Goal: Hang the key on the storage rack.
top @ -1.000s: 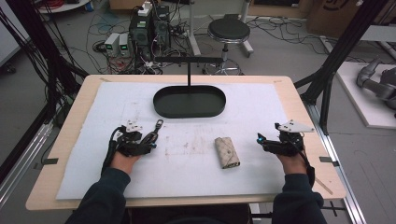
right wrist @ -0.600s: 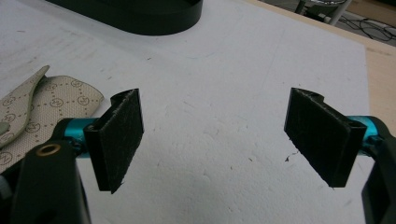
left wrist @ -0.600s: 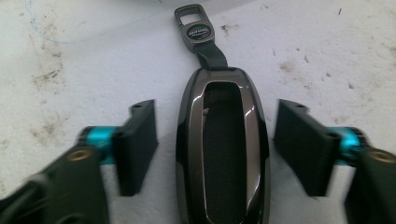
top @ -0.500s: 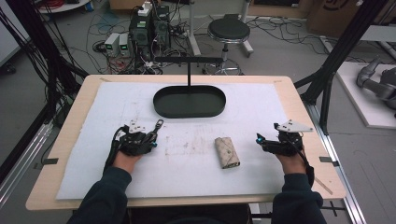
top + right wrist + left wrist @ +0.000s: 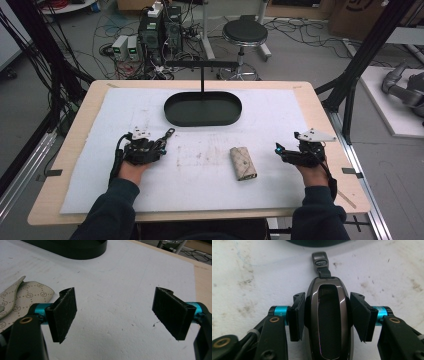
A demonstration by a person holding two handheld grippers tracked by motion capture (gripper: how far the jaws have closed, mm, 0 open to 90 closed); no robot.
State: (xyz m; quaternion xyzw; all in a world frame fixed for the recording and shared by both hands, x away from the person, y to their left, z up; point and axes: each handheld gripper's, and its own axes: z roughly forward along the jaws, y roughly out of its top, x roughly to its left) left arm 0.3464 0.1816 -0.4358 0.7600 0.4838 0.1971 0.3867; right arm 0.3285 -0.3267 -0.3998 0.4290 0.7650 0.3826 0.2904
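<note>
Nearest, left gripper clamped on a dark glossy key fob, pads against its two long sides, long axis running straight ahead along the jaws, strap end pointing at the black tray. Right gripper spread wide, holding nothing. Beige patterned key pouch flat on the white mat between both hands, nearer the right, long axis running roughly near to far.

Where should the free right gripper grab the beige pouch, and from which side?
Grip the pouch across its narrow width at mid-length, coming down from above. It lies flat on the white mat, long axis running front to back, so its long edges look easiest. The right gripper is open beside it.
</note>
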